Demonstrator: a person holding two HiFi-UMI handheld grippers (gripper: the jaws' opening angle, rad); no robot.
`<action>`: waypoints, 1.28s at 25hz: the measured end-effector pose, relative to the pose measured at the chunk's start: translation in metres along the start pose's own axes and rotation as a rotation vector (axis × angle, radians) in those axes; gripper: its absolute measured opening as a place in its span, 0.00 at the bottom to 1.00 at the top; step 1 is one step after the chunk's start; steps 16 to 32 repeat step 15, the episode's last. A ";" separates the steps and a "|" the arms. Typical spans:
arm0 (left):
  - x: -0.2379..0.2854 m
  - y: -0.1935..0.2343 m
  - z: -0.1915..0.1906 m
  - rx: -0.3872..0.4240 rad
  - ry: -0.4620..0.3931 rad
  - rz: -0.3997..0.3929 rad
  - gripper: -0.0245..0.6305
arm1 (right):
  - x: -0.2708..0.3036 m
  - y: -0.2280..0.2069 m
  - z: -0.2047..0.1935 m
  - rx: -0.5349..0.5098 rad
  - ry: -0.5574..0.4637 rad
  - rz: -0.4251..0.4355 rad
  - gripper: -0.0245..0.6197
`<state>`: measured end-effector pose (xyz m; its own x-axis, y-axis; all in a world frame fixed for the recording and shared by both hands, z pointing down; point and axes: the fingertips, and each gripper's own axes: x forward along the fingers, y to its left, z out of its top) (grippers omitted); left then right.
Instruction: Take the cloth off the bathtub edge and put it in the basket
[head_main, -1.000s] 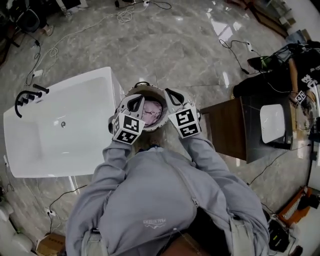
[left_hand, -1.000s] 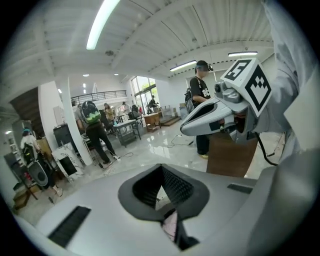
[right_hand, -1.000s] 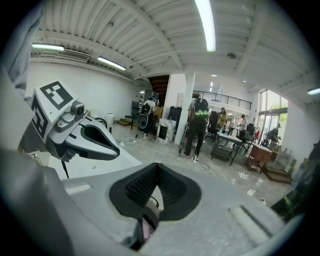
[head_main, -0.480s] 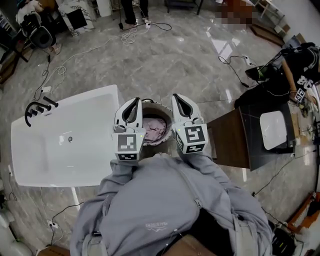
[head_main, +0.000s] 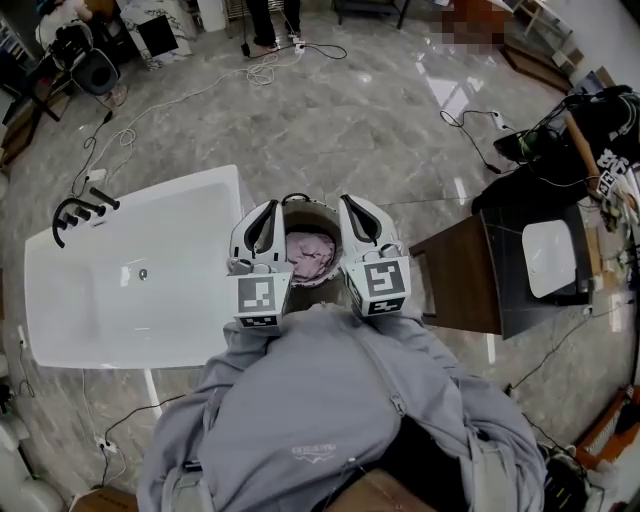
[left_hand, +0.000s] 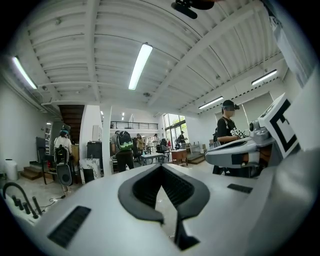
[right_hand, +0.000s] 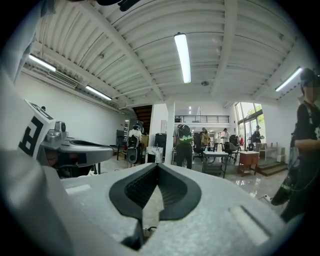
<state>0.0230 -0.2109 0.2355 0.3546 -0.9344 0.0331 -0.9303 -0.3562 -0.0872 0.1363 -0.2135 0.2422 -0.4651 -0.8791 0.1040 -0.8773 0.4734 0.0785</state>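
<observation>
Left tool (head_main: 270, 206) and right tool (head_main: 349, 201) are both closed up tight, jaws pressed together with nothing between them, and each gripper view looks out level across the room over empty jaws. From the head view they sit side by side and apart, flanking the round basket (head_main: 308, 204) on the grey marble floor (head_main: 330, 110). Pink cloth (head_main: 311, 256) lies bunched inside the basket, touching neither tool, and the white bathtub (head_main: 130, 300) with its black faucet (head_main: 78, 212) stands just beside the basket at the left.
</observation>
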 end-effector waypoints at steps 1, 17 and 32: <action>-0.001 -0.001 0.000 0.000 0.000 -0.003 0.04 | -0.001 0.001 0.000 0.002 -0.001 -0.001 0.05; -0.004 -0.008 -0.012 -0.012 0.023 -0.030 0.04 | -0.001 0.000 -0.005 0.005 0.007 -0.004 0.05; -0.004 -0.008 -0.012 -0.012 0.023 -0.030 0.04 | -0.001 0.000 -0.005 0.005 0.007 -0.004 0.05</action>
